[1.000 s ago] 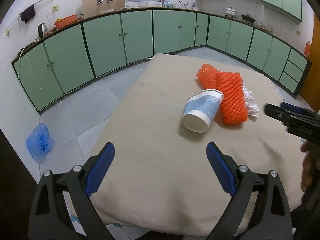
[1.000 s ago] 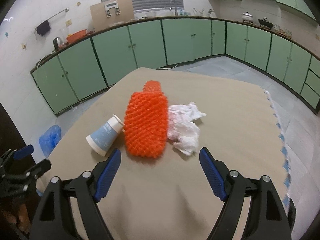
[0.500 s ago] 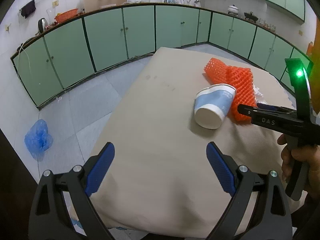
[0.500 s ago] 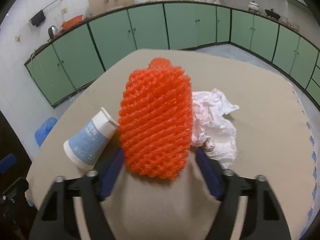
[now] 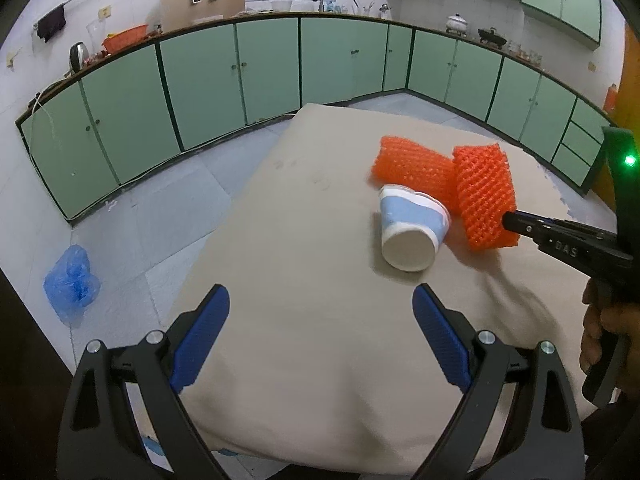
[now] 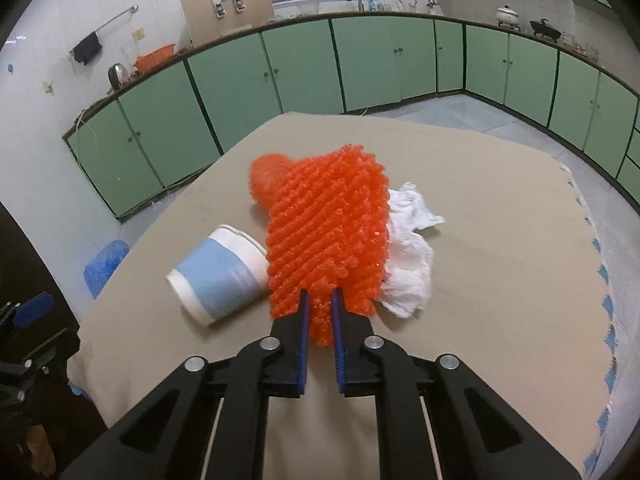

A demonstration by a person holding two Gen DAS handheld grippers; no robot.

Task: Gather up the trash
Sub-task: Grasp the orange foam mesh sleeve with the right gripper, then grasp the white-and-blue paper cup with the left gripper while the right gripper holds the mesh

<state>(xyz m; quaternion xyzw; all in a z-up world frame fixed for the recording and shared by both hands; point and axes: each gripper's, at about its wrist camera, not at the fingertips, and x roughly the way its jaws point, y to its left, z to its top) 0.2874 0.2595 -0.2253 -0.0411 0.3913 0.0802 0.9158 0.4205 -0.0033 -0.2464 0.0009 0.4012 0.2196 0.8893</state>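
An orange foam net sleeve lies on the beige table cloth. My right gripper is shut on its near end and lifts that end, as the left wrist view shows. A blue-and-white paper cup lies on its side just left of the net; it also shows in the left wrist view. A crumpled white tissue lies right of the net. My left gripper is open and empty above the table's near edge, short of the cup.
A blue plastic bag lies on the tiled floor left of the table. Green cabinets line the walls behind. The table's left edge drops off to the floor.
My right gripper moved forward onto the orange net and shut on its near end, raising it. My left gripper stayed open and hardly moved.
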